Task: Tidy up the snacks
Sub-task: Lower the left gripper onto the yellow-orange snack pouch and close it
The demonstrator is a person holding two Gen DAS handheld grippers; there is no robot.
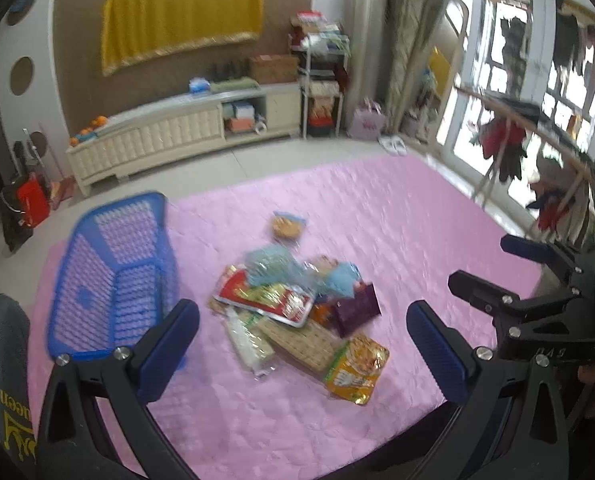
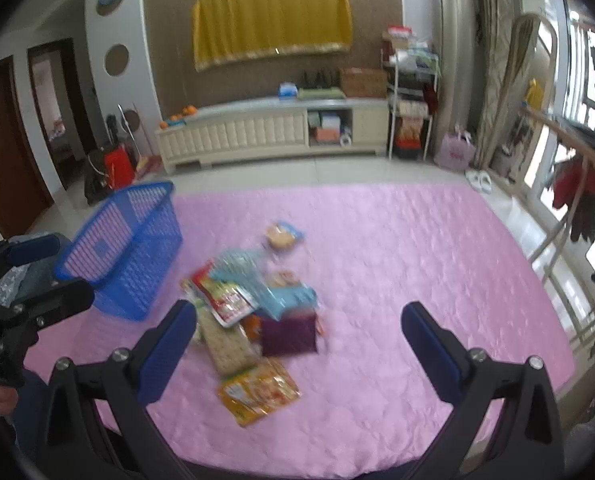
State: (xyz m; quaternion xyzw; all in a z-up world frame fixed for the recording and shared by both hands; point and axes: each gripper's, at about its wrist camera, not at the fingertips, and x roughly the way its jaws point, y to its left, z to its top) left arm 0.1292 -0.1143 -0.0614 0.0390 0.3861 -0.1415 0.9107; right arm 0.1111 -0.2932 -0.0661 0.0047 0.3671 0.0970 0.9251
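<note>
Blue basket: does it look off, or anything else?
The blue basket is tipped on its side on the pink mat, empty, opening toward the snack pile. One small packet lies apart behind the pile.

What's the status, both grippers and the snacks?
Left gripper and right gripper: jaws open, empty. Pile of snack packets on pink quilted mat, blue plastic mesh basket empty alongside. Nothing blocking.
</note>
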